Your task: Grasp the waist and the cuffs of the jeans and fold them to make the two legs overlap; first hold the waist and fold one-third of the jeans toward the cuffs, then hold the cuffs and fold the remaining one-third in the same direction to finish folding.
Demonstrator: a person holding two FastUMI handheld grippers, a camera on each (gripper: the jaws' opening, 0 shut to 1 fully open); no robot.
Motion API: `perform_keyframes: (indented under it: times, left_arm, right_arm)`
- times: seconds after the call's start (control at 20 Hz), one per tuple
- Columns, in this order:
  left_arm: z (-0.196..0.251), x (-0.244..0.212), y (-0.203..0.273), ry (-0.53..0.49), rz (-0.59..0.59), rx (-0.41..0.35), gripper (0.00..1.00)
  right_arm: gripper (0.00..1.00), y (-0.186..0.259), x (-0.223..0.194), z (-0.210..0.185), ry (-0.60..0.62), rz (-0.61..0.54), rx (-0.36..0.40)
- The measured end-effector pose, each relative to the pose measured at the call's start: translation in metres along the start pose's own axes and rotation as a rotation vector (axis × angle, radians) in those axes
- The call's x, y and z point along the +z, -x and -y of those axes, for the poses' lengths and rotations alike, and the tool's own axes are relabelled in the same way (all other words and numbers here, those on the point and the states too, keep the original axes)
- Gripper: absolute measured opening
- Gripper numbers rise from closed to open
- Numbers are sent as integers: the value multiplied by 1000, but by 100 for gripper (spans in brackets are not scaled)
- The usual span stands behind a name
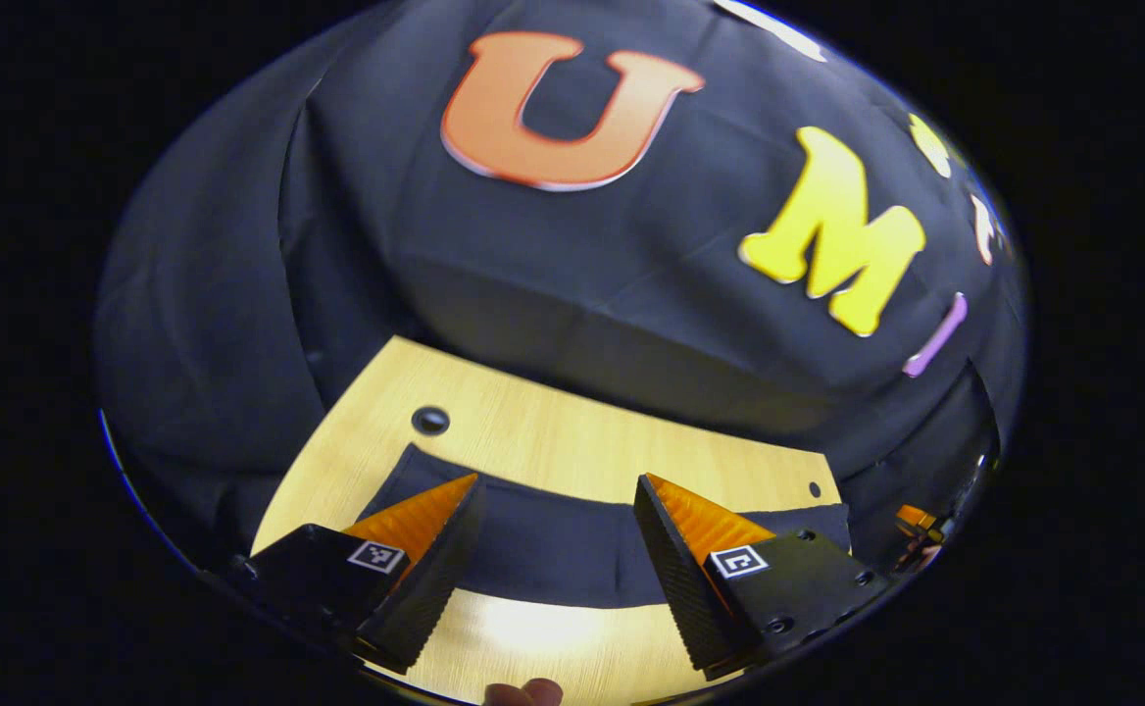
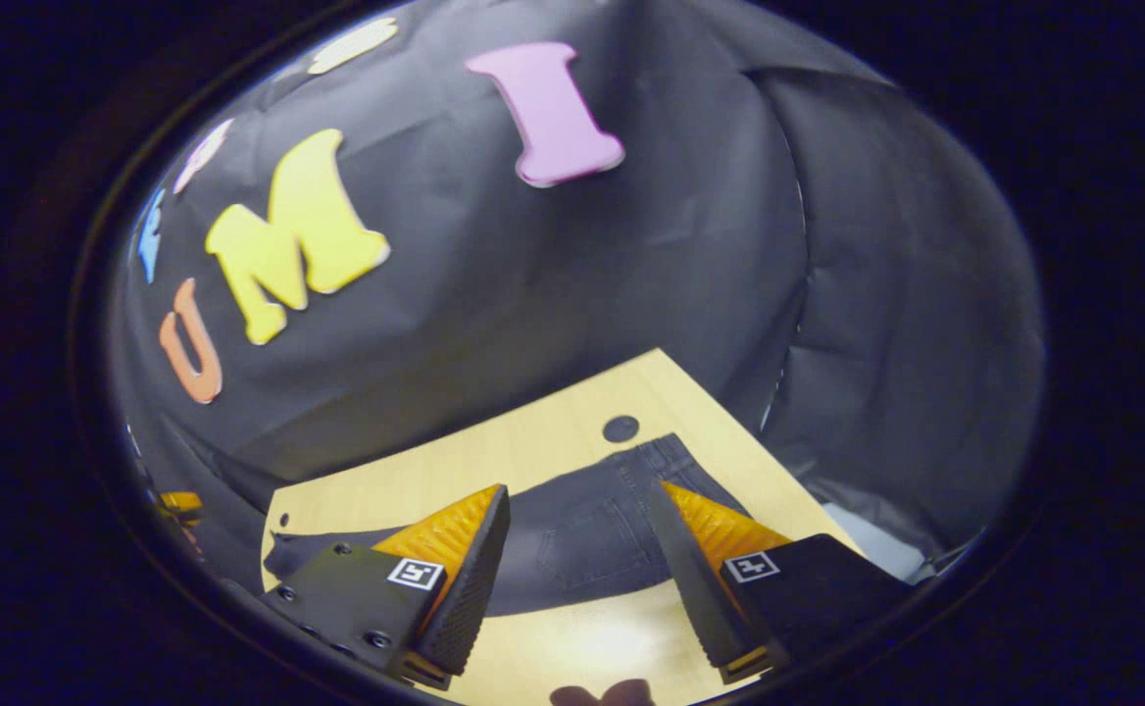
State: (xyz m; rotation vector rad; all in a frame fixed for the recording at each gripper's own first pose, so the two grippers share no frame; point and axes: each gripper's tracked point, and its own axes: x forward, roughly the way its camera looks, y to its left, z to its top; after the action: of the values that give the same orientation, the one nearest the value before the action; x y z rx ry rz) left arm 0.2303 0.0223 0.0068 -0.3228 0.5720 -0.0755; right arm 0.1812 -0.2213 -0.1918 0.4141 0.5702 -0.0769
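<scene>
Right now both the left gripper point(image 1: 558, 490) and right gripper point(image 2: 580, 498) hang wide open above the dark jeans point(image 2: 582, 534) lying flat on the wooden table point(image 1: 572, 441), so grabbing waist and cuffs looks next.

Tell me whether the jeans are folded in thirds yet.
Not yet. The jeans lie stretched out long across the table, back pocket showing, no thirds fold visible. Both grippers' fingers hover open above.

Your approach room: bare wooden table point(image 1: 572, 441) in front of and behind the flat-lying jeans point(image 2: 582, 534). Obstacle: booth wall point(image 1: 572, 294) standing close along the far edge.
</scene>
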Motion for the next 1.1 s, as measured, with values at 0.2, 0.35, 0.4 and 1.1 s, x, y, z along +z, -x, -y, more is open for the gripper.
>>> perform_keyframes:
  times: [0.2, 0.35, 0.4, 1.1]
  left_arm:
    - [28, 10, 64, -140, 229, 51, 99]
    - [46, -16, 95, -165, 298, 59, 99]
    - [51, -27, 103, -169, 309, 65, 99]
    - [126, -79, 115, -169, 291, -13, 99]
  right_arm:
    - [96, 84, -8, -19, 165, 134, 8]
    - [96, 118, -27, -34, 245, 183, -15]
    - [96, 126, -37, -38, 245, 191, -20]
    - [96, 105, -87, 25, 56, 144, -130]
